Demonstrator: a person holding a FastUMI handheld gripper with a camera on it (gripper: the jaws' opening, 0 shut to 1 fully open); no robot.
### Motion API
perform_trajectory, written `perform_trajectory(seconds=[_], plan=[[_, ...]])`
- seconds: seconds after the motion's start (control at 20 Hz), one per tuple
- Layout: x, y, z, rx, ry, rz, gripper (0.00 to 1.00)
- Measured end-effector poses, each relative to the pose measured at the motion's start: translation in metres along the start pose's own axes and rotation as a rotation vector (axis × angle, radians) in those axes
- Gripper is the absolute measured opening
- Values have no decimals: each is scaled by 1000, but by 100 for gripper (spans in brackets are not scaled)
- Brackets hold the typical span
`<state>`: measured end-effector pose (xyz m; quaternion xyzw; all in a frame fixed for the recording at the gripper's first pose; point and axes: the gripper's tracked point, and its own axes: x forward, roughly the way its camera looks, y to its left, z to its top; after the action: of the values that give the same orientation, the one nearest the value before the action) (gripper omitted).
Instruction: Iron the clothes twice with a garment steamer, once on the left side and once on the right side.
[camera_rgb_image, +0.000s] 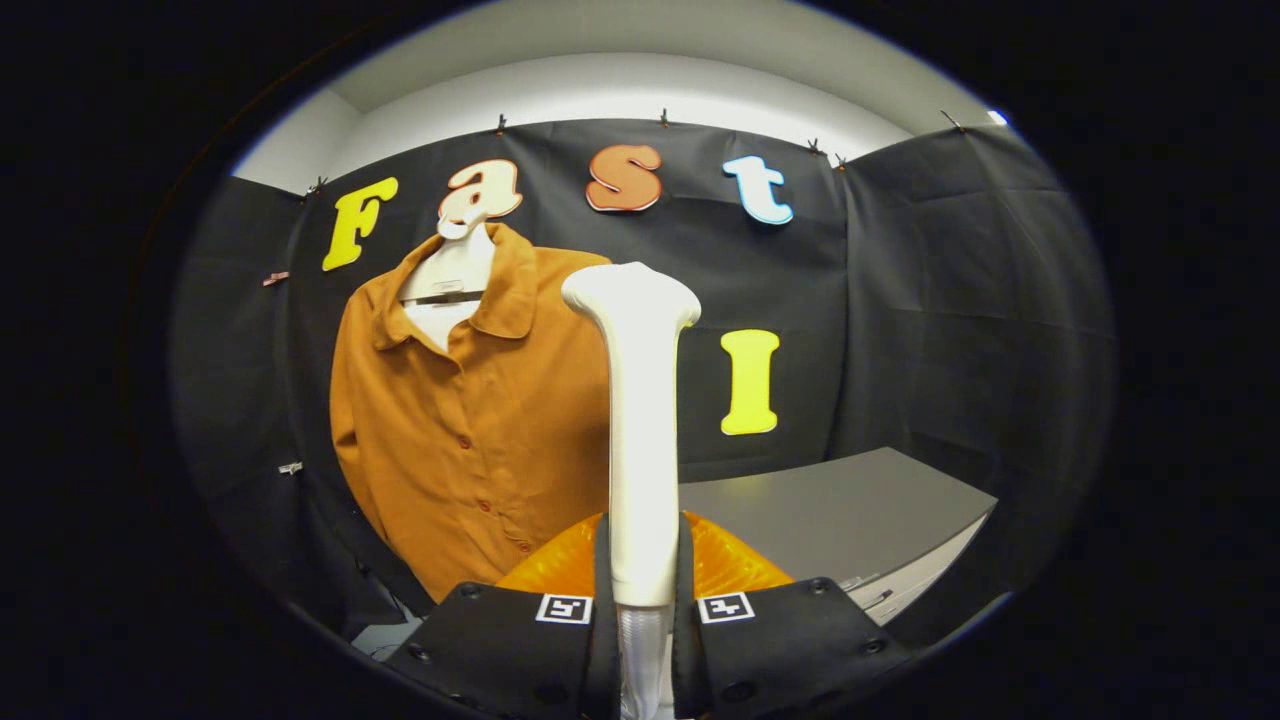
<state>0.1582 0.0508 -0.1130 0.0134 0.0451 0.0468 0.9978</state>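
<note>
In the gripper view, the gripper (642, 600) sits at the bottom centre of the frame, its two fingers clenched on the handle of the steamer (640, 420), one on each side. The steamer stands upright between them: its long axis runs straight up the middle of the frame, and the flared head at the top sits level with the chest of the shirt. Which way the steam face points I cannot tell for sure; it seems turned away from the camera, toward the wall.

The shirt (470, 420) hangs on a hanger (455, 270) in the left centre of the frame, buttoned, its front facing the camera. The steamer head overlaps the shirt's edge in the picture, but looks to be apart from the cloth. A grey table (850, 510) lies lower right, beyond the fingers.

As I judge it, the steamer is in hand and being brought to the shirt, with no pass begun. The next move calls for shifting the head toward one half of the shirt, bringing it close to the cloth, then stroking along that side.
</note>
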Motion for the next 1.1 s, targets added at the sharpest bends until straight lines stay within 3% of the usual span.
perform_trajectory(seconds=[0.45,0.8,1.1], plan=[[48,63,-33,-79,5,14,24],[70,69,-64,-107,43,-20,24],[76,68,-124,-106,173,-20,24]])
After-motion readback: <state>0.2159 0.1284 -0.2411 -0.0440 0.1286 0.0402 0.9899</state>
